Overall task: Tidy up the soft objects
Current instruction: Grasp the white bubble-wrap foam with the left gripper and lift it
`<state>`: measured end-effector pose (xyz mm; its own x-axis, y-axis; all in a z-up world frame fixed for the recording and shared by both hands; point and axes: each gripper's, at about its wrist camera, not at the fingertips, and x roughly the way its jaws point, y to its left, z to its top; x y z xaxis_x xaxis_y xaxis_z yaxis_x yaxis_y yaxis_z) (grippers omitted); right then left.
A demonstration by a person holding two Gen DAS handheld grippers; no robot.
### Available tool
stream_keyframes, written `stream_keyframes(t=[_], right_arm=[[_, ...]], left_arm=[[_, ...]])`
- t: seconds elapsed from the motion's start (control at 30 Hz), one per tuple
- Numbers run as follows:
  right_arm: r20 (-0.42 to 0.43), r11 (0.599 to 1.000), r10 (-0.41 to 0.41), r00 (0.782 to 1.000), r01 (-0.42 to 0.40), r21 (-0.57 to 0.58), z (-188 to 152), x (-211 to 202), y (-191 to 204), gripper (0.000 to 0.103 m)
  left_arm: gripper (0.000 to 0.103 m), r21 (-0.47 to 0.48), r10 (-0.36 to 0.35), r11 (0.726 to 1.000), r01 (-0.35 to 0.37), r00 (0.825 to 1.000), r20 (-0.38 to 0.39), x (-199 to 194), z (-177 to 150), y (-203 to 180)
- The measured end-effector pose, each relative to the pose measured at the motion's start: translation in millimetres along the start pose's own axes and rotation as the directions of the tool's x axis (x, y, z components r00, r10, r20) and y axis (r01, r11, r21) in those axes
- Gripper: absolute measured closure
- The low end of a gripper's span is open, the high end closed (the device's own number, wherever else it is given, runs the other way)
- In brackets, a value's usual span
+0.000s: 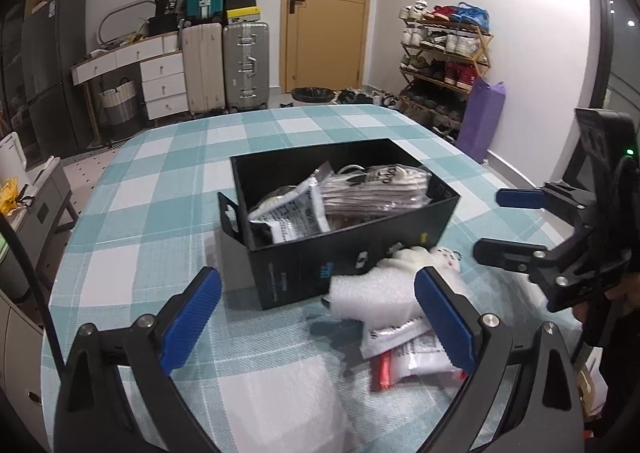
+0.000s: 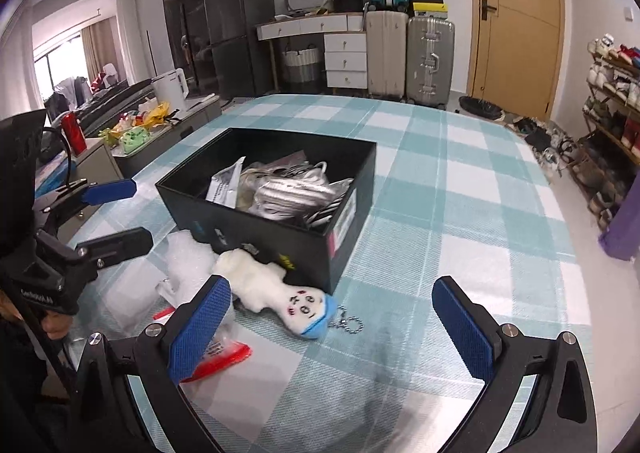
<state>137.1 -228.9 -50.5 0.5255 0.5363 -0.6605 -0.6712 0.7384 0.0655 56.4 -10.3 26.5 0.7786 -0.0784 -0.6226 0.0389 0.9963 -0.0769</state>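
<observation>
While each hand-held gripper (left [image 1: 318, 319], right [image 2: 334, 327]) gapes empty, the plush doll [image 2: 276, 291] lies beside the black box [image 2: 280, 229].

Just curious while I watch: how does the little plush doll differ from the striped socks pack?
The plush doll lies on the checked cloth outside the black box, against its side; the striped socks pack sits inside the box. The doll is bare and white with a blue cap and a keychain; the socks are grey-striped and wrapped in clear plastic. Both are soft.
</observation>
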Motion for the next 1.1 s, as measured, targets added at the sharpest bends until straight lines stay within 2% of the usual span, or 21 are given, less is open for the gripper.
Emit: stream_keyframes(t=[0.4, 0.77, 0.93, 1.1], right_arm=[[-0.086, 0.996, 0.057, 0.995, -0.050, 0.072, -5.7, 18.8, -10.9, 0.000], [-0.139, 0.998, 0.009, 0.990, -0.001, 0.057, -9.6, 22.9, -14.1, 0.000], [-0.146, 0.998, 0.008, 0.989, 0.001, 0.062, -10.9, 24.3, -17.1, 0.000], [-0.149, 0.998, 0.010, 0.989, -0.001, 0.062, -11.6, 25.5, -17.5, 0.000]], left_arm=[[0.005, 0.053, -0.061, 0.997, 0.063, 0.997, -0.036, 6.5, -4.7, -20.9], [0.005, 0.072, -0.109, 0.991, 0.116, 0.989, -0.095, 19.8, -9.7, -35.0], [0.005, 0.060, -0.110, 0.991, 0.118, 0.986, -0.125, 32.0, -8.3, -34.5], [0.005, 0.038, -0.141, 0.988, 0.148, 0.980, -0.144, 37.4, -7.9, -33.7]])
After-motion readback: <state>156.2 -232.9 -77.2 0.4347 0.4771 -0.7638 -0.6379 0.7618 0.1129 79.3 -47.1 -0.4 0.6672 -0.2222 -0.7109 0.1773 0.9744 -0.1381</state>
